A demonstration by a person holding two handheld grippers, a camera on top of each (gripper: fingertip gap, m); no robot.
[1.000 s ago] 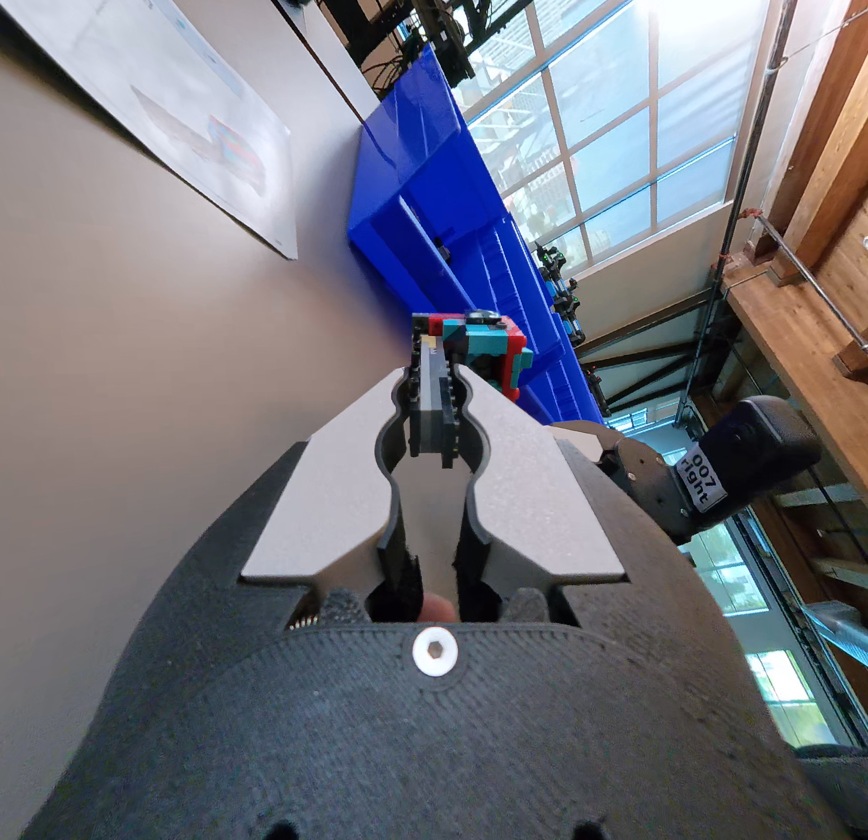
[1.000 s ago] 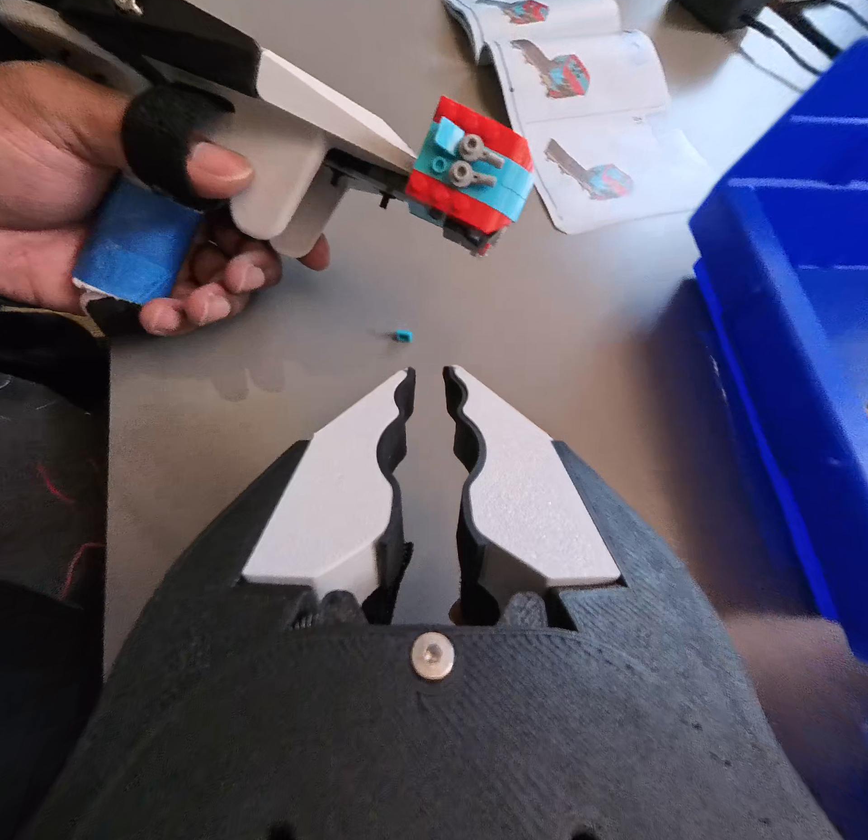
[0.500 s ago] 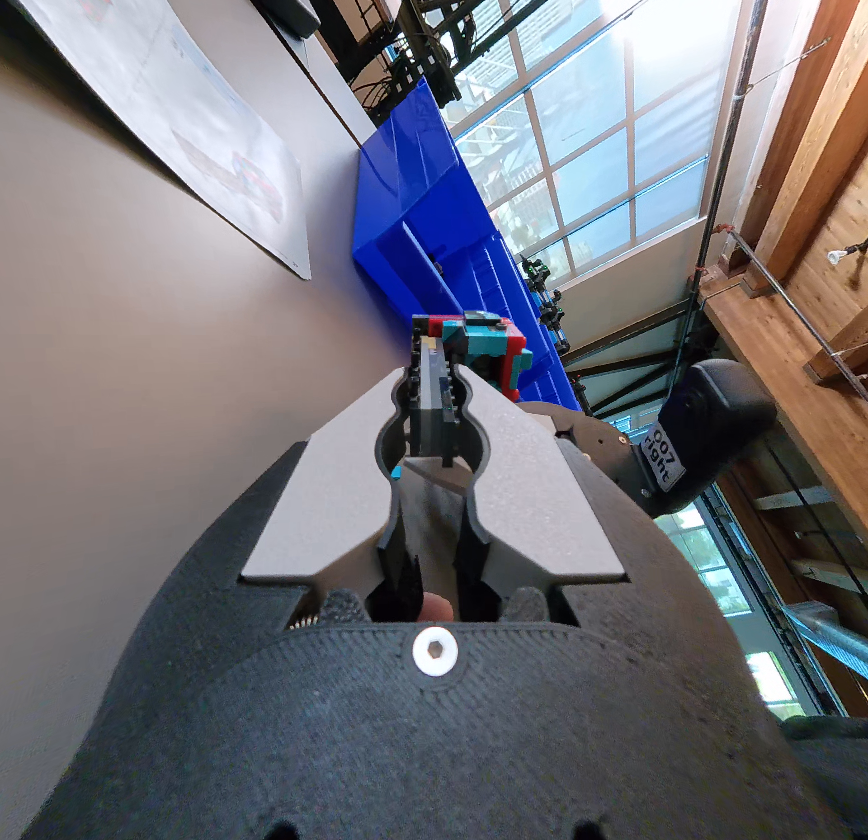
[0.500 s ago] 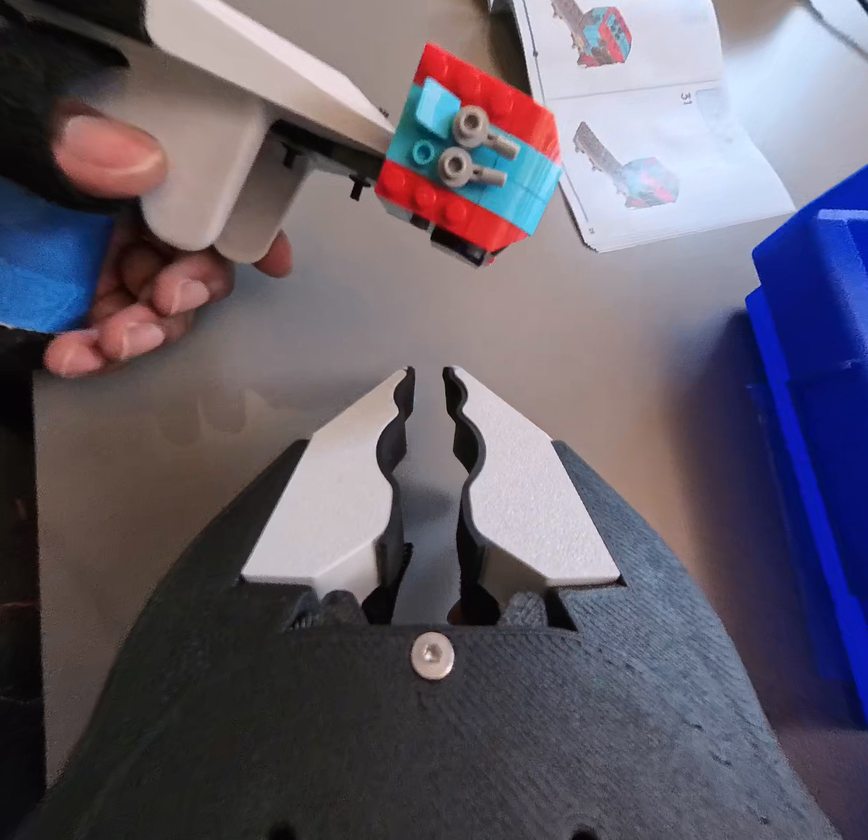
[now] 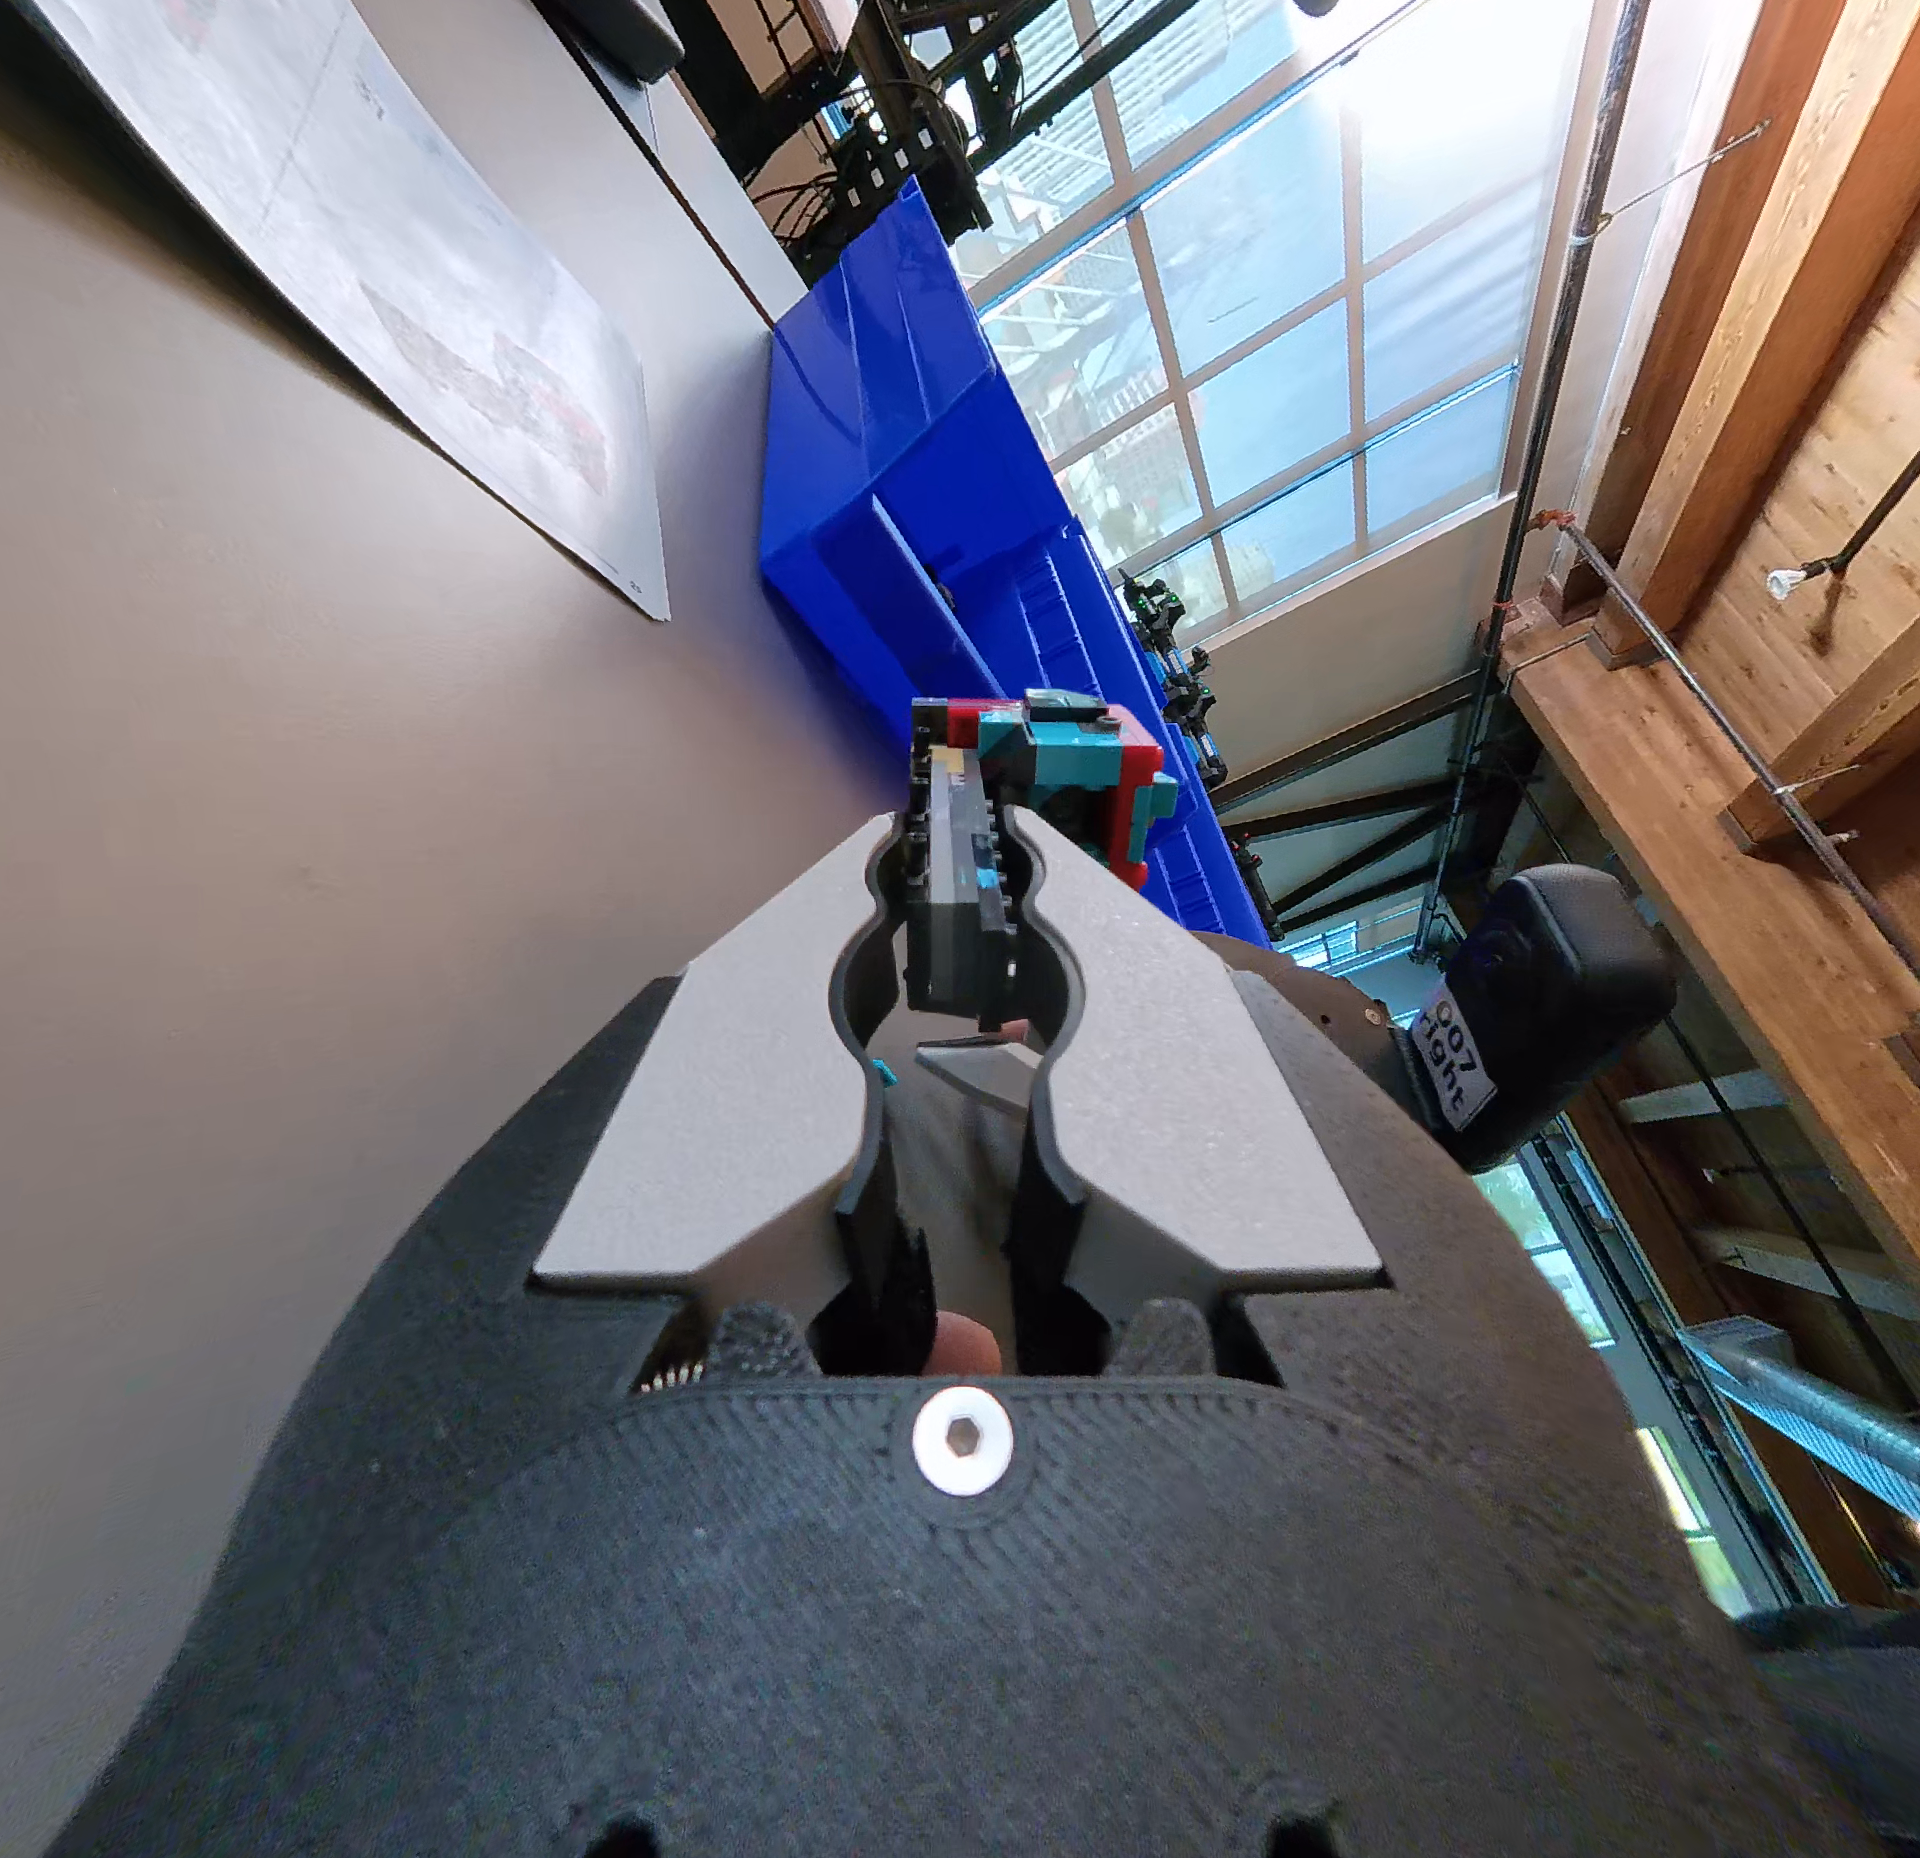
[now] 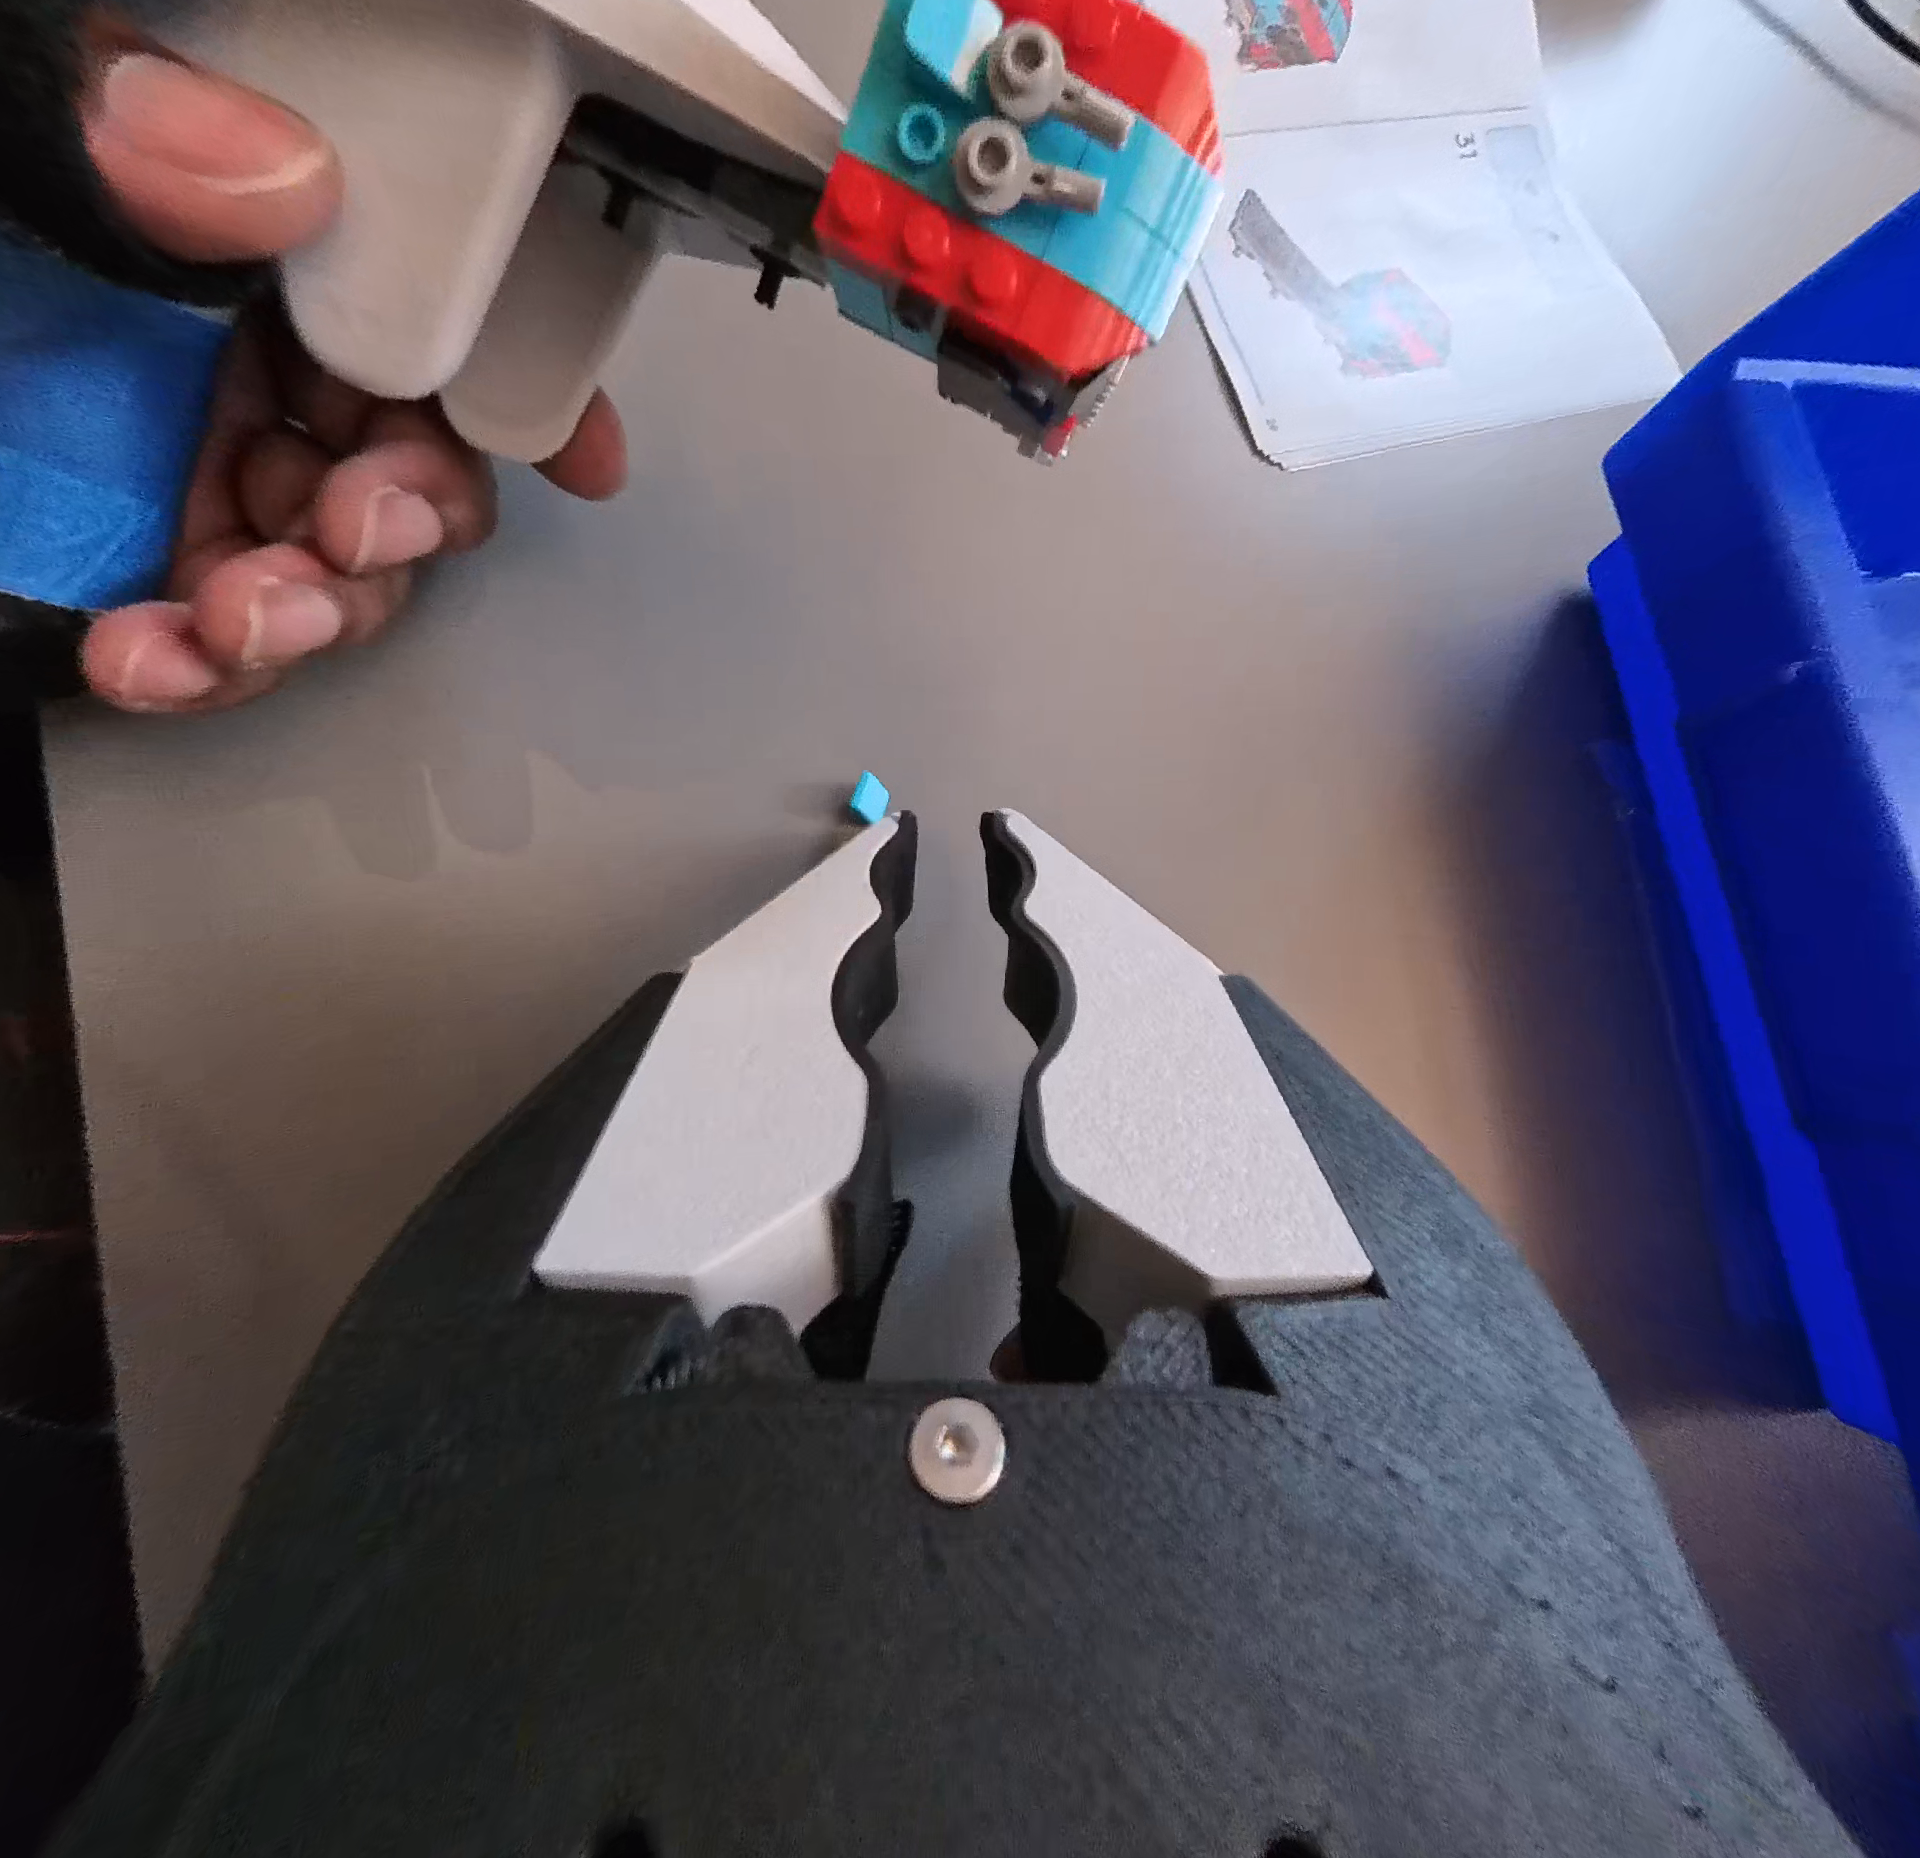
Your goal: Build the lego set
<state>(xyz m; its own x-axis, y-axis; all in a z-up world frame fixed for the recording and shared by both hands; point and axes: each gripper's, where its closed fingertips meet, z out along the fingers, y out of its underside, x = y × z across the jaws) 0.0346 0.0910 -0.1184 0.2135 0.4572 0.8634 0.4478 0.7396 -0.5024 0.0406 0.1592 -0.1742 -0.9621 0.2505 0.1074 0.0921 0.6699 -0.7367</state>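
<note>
My left gripper (image 5: 956, 834) is shut on the dark grey plate of the lego model (image 5: 1049, 774), a red and teal block with two grey pins on one face. It holds the model above the grey table (image 6: 935, 613). In the right wrist view the model (image 6: 1023, 177) hangs at the top centre, held by the left gripper's fingers (image 6: 623, 94). My right gripper (image 6: 945, 821) is open by a narrow gap, empty and low over the table. A tiny teal piece (image 6: 868, 796) lies on the table just beside its left fingertip. The right gripper's body (image 5: 1538, 1019) also shows in the left wrist view.
A blue bin (image 6: 1787, 665) stands at the right; it also shows in the left wrist view (image 5: 904, 478). An open instruction booklet (image 6: 1403, 250) lies at the far right of the table. A person's hand (image 6: 312, 530) holds the left gripper at the left. One gripper's finger ends stand about 9 centimeters off the other's.
My right gripper has come forward and lower over the table, so the tiny teal piece now sits at its left fingertip. The held model looks closer. Both grips are unchanged.
</note>
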